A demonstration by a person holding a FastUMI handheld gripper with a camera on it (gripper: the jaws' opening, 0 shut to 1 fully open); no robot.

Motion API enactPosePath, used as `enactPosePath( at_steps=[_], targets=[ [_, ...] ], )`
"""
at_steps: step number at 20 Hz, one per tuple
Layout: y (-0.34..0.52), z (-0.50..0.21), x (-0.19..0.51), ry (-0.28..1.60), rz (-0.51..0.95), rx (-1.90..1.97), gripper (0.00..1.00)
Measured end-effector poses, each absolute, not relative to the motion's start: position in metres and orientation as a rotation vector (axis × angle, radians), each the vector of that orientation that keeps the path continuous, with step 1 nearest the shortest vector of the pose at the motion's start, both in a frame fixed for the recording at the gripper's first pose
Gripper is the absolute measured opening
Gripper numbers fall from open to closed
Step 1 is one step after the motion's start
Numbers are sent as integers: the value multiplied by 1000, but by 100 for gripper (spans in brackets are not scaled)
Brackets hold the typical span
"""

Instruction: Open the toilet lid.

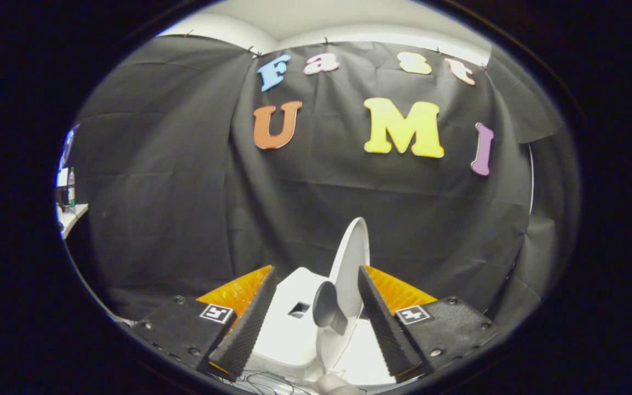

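From the camera on my tongs (316, 293) I look along both fingers, which stand well apart with a wide gap between them. In that gap is the toilet (288, 329), white, seen from above and close. Its lid (351, 263) is raised: it stands nearly upright, edge-on to me, rising from between the fingers and leaning a little toward the right one. The lid's top edge reaches above both fingertips. My right finger (384, 323) lies just beside the lid, and I cannot tell whether it touches it; my left finger (247, 323) is clear of the lid, with the toilet's white body between them. Neither finger presses on the lid from both sides, so my tongs hold nothing. On the white body, left of the lid, there is a small square hole (298, 310), and near the lid's base a grey rounded part (327, 310) sticks out. Behind the toilet hangs the black cloth wall (173, 192). Far off to the left a bottle (71, 189) stands on a pale counter (73, 216).
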State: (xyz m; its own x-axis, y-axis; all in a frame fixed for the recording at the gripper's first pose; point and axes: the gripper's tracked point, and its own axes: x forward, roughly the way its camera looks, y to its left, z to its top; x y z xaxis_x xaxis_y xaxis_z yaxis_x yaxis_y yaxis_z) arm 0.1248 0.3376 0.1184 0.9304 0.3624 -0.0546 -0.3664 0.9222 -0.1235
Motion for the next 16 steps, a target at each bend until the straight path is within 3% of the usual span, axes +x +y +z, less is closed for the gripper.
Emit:
enactPosePath(
  at_steps=[1,5,8,16],
  targets=[
    [333,125,124,16,376,-112,100],
    [298,155,107,-29,402,22,100],
    [240,166,96,-71,343,50,100],
    [66,115,64,-85,102,26,100]
  ],
)
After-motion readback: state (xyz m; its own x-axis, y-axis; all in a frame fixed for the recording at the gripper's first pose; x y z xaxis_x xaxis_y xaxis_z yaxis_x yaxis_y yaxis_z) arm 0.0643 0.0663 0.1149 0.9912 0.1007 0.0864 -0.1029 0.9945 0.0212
